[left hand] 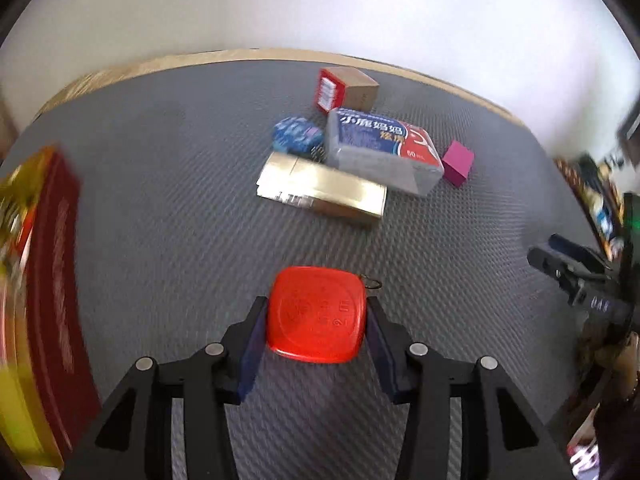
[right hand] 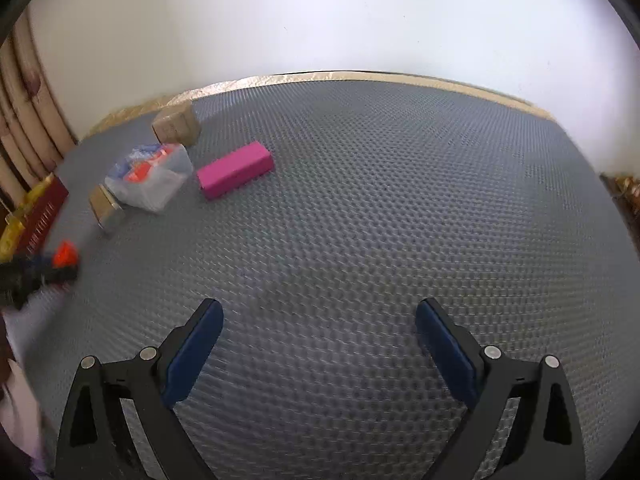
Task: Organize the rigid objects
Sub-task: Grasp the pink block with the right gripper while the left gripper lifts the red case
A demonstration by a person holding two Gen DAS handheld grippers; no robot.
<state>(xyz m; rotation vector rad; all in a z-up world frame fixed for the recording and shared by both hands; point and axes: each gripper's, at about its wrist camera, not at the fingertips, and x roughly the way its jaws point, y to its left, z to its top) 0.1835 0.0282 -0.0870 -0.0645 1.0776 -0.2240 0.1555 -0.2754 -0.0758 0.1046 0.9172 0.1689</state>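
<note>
A flat red case (left hand: 316, 316) with rounded corners and a small ring at its corner sits low over the grey mat (left hand: 160, 208). My left gripper (left hand: 316, 304) is shut on it, a blue pad against each side. The right wrist view shows the same case (right hand: 64, 255) blurred at the far left, in the left gripper (right hand: 36, 276). My right gripper (right hand: 320, 312) stands wide open over bare mat (right hand: 360, 200) with nothing between its fingers; in the left wrist view it (left hand: 576, 280) shows at the right edge.
Mid-mat lie a gold box (left hand: 324, 190), a clear box with a blue and red label (left hand: 380, 148), a small blue patterned item (left hand: 298, 136), a brown carton (left hand: 352, 90) and a magenta box (left hand: 459, 162). A large red and yellow box (left hand: 52, 300) stands at the left.
</note>
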